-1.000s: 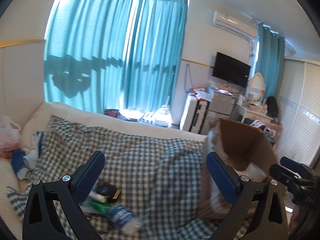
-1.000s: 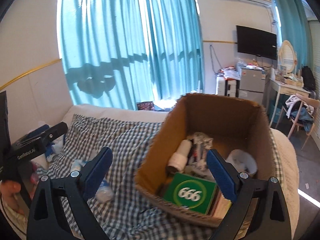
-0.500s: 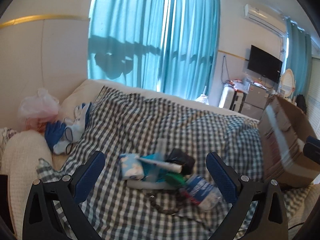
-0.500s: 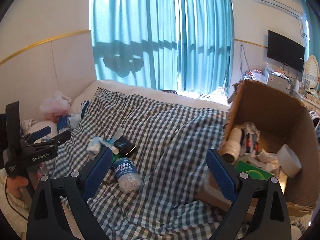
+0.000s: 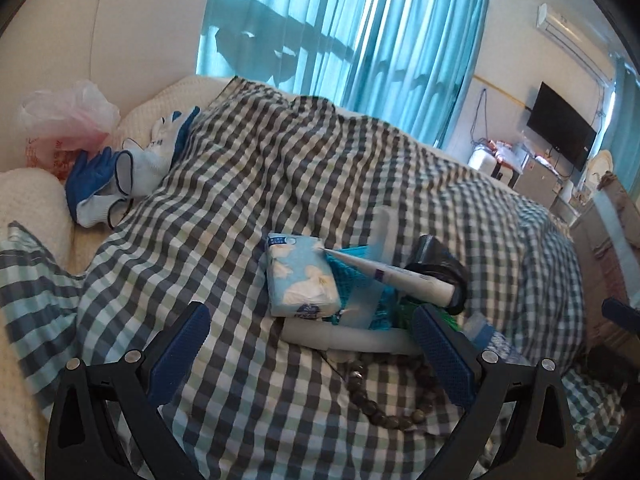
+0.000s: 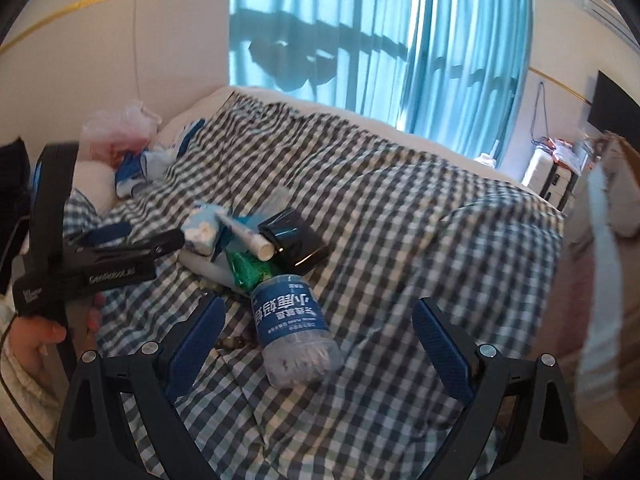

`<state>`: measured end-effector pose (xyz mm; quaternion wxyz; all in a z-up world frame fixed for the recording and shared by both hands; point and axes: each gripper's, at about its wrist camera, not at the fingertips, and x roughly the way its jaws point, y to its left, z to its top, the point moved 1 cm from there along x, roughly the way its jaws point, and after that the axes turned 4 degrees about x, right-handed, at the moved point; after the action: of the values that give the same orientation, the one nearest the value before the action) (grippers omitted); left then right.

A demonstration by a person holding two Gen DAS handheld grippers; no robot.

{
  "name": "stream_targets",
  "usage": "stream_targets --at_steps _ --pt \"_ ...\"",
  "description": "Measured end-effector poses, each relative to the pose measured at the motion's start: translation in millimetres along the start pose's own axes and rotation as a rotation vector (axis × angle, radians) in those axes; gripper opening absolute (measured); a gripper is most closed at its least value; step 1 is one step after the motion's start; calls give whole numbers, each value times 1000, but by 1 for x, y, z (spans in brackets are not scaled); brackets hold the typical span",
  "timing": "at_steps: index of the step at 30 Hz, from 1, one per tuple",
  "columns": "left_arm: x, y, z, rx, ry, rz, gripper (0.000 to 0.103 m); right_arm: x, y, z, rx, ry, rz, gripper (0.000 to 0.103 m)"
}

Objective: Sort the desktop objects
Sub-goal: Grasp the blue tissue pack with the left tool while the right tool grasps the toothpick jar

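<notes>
mostly unreadable blue bottle label (image 6: 289, 309), left gripper (image 5: 316, 344) and right gripper (image 6: 318, 338) apart

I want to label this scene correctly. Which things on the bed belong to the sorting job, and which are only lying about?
For sorting:
- blue-and-white tissue pack
- white tube with cap
- clear plastic bottle with blue label
- glossy black box
- brown bead bracelet
- brown cardboard box, likely the destination

Lying about:
- blue-and-white work gloves
- pink plastic bag
- checked blanket
</notes>
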<state>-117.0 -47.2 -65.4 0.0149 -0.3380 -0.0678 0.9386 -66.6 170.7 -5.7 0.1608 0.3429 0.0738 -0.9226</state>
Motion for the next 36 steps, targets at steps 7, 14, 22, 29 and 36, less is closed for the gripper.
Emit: stream_targets --at_steps 7,14,22,29,36 --pt "47 7 4 -5 37 46 103 48 17 -7 -77 41 -31 95" --pt "86 5 10 20 66 69 103 74 13 -5 -53 83 -21 95" --pt "94 6 8 23 33 50 85 88 14 -11 -45 133 -14 92" --pt "91 11 6 6 56 -16 55 92 30 -22 -107 183 -5 66" --pt "76 15 4 -32 59 -30 55 89 26 -29 -77 194 18 65"
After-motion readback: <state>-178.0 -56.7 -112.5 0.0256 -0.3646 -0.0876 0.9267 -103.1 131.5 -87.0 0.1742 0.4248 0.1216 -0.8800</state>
